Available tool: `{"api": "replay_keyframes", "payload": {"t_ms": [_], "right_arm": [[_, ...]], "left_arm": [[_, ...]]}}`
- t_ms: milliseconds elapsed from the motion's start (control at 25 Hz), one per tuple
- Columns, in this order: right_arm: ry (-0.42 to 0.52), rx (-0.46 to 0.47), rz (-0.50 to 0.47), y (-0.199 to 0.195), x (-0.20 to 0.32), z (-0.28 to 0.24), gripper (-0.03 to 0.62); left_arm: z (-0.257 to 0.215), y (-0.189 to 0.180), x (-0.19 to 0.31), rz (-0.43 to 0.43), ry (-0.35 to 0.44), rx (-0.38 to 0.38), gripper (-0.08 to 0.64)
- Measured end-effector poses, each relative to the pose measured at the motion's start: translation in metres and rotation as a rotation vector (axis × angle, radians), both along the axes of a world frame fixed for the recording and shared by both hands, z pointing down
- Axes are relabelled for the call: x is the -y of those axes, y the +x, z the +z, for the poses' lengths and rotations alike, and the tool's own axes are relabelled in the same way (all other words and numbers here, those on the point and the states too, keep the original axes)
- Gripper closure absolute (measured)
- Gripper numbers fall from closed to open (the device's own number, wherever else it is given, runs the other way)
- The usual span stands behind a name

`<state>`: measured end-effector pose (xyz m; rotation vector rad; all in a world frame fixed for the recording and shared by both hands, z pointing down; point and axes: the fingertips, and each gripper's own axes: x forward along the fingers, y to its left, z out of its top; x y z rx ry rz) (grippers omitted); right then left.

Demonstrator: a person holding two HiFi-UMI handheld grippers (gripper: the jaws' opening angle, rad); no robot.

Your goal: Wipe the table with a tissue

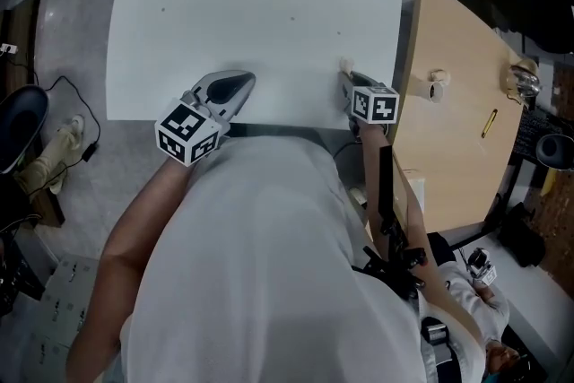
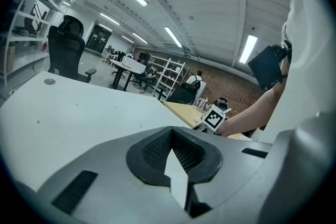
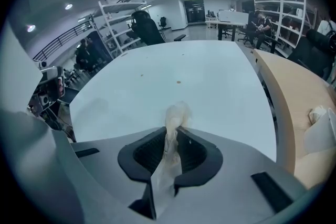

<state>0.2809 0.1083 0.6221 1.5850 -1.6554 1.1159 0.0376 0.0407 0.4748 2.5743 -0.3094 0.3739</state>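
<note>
- White table [image 1: 269, 4]: small specks scattered across the top; second, wooden table [image 1: 457, 112] adjoining at 3 o'clock.
- Left tool [image 1: 242, 83]: at the white table's near edge, about 7 o'clock; clenched, nothing between the jaws.
- Right tool [image 1: 346, 78]: near edge, about 5 o'clock; clamped on a tissue.
- Tissue [image 3: 177, 113]: crumpled, pinched between the right jaws, tuft protruding past their tips above the tabletop.

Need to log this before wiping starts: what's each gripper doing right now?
Left gripper: closed, nothing in it.
Right gripper: closed on the tissue.
</note>
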Motion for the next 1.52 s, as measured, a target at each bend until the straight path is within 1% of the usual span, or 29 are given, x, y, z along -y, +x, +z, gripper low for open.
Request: {"api": "replay_keyframes", "payload": {"t_ms": [240,520,600,680,720,800,880,960,1080,1200,1280,1360,1520], "right_arm": [[-0.007,0.022,0.038,-0.023,-0.002,0.002,0.531],[-0.007,0.064,-0.004,-0.071,0.004,0.003,0.532],[-0.011,0.118,-0.017,-0.086,0.007,0.002,0.531],[-0.01,0.201,-0.031,-0.103,0.01,0.0,0.531],[0.007,0.241,-0.028,-0.11,0.013,-0.003,0.531],[0.076,0.314,0.006,-0.116,0.022,-0.016,0.531],[0.148,0.369,0.056,-0.111,0.034,-0.034,0.531],[0.199,0.398,0.1,-0.095,0.041,-0.051,0.531],[0.271,0.407,0.16,-0.063,0.047,-0.076,0.531],[0.324,0.397,0.21,-0.03,0.049,-0.089,0.531],[0.335,0.372,0.227,-0.009,0.049,-0.089,0.531],[0.317,0.332,0.23,0.01,0.047,-0.082,0.531],[0.257,0.229,0.17,0.035,0.054,-0.062,0.531]], "left_arm": [[0.001,-0.006,0.0,0.036,-0.001,-0.004,0.554],[-0.001,-0.015,0.005,0.063,0.015,-0.007,0.554],[-0.002,-0.017,0.006,0.071,0.02,-0.008,0.554],[-0.004,-0.018,0.006,0.075,0.025,-0.012,0.554],[-0.005,-0.018,0.006,0.076,0.027,-0.014,0.554],[-0.007,-0.019,0.007,0.075,0.032,-0.019,0.554],[-0.008,-0.021,0.01,0.068,0.037,-0.019,0.554],[-0.007,-0.022,0.011,0.058,0.039,-0.016,0.554],[-0.006,-0.02,0.011,0.043,0.039,-0.011,0.554],[-0.007,-0.015,0.01,0.031,0.04,-0.01,0.554],[-0.007,-0.011,0.008,0.02,0.038,-0.004,0.554],[-0.007,-0.009,0.005,0.009,0.036,0.01,0.554],[-0.01,-0.006,0.006,-0.019,0.042,0.041,0.554]]}}
